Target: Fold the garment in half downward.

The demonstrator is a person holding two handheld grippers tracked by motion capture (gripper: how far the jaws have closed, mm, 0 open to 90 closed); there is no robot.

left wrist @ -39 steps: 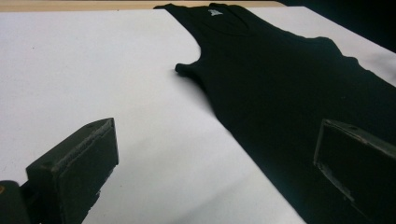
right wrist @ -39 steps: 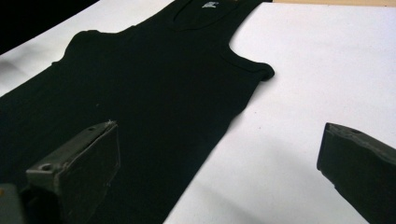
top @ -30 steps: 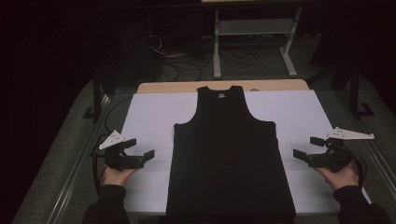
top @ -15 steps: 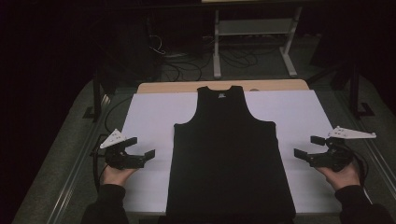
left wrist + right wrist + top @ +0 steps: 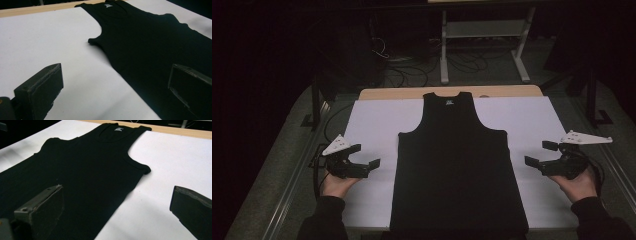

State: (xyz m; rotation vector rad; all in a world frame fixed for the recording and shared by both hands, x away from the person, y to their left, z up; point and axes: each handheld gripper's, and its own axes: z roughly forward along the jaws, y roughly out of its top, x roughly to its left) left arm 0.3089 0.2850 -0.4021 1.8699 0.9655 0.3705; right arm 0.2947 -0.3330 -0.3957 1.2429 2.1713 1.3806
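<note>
at the near edge of the table, the person's two hands come in from below, each holding a gripper. the left gripper (image 5: 365, 156) sits over the white sheet (image 5: 372, 125) near the table's left edge, just beside the lower left side of the black tank top (image 5: 459, 165) but not touching it — its jaws stand wide apart with nothing between them. the left hand (image 5: 337, 184) cups it from beneath, and a cable loops off towards the left edge. the right gripper (image 5: 542, 154) is at the right edge of the table, beside the shirt's lower right side and clear of it; its jaws are spread wide too and grip nothing. the right hand (image 5: 578, 184) holds it from below.

in the left gripper view one jaw hangs above bare white sheet and the other above black cloth, with the shirt's side seam running between them. the right gripper view shows the mirror of this — one jaw over the cloth, one over the sheet.

the tank top lies flat and face up in the middle of the table, hem at the near edge, straps and neckline at the far edge, where a small white label (image 5: 449, 101) shows inside the collar. a strip of the wooden table top (image 5: 512, 91) shows past the sheet's far edge. beyond it, a metal stand (image 5: 484, 40) and loose cables (image 5: 407, 75) lie on the dark floor.
</note>
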